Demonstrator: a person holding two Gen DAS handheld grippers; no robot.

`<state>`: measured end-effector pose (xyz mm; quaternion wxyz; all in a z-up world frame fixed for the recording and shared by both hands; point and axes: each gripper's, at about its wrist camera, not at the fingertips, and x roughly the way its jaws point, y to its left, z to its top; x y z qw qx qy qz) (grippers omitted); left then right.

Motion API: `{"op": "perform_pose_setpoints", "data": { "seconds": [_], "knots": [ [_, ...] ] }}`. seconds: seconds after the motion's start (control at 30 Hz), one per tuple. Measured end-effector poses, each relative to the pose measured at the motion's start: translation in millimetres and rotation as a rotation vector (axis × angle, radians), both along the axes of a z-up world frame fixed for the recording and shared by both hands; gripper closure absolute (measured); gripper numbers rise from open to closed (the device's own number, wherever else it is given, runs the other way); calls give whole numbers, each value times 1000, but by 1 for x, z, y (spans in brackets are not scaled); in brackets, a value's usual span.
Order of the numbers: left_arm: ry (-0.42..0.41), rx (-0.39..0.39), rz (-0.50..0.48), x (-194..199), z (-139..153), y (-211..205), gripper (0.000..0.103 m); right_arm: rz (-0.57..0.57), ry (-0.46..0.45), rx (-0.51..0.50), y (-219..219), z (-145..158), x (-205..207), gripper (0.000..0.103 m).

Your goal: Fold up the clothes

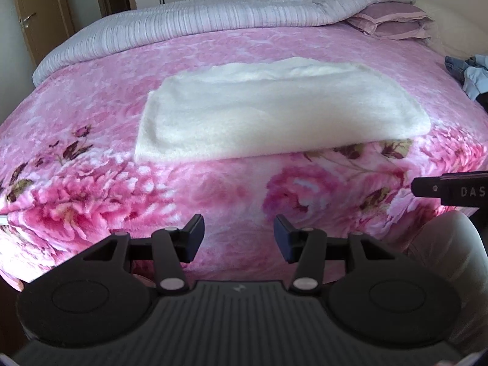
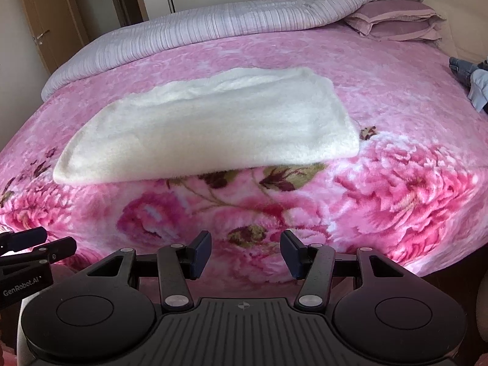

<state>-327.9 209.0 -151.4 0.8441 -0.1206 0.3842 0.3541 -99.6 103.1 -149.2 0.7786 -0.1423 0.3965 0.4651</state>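
Note:
A fluffy cream-white garment point(image 1: 274, 109) lies folded into a flat rectangle on the pink floral blanket point(image 1: 91, 106) of a bed; it also shows in the right wrist view point(image 2: 213, 128). My left gripper point(image 1: 239, 238) is open and empty, held near the bed's front edge, short of the garment. My right gripper point(image 2: 245, 253) is open and empty too, also in front of the garment. The right gripper's side shows at the right edge of the left wrist view point(image 1: 451, 189). The left gripper's fingers point(image 2: 39, 250) show at the left edge of the right wrist view.
A rolled lilac quilt point(image 1: 198, 21) runs along the bed's far side, with a mauve pillow point(image 1: 393, 19) at the far right. A pile of blue clothes point(image 1: 469, 73) lies at the right edge. A wooden door point(image 1: 33, 15) and wardrobe stand behind.

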Motion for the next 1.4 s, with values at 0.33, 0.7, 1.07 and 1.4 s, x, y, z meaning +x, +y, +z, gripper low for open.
{"op": "perform_pose_setpoints", "data": {
  "seconds": [0.33,0.7,1.07,1.4],
  "knots": [
    [-55,-27,6,5,-3,38,57,-7,-30,-38,27,-10,27,49],
    [-211,-118,-13,6,14,106,67,-315,426,321,-4,-33,140,49],
    [-260,-222,-129,68,-3,151,73,-594,726,518,-5,-78,195,50],
    [-132,-201,-154,127,-30,164,73,-592,708,573,4,-81,201,50]
  ]
}}
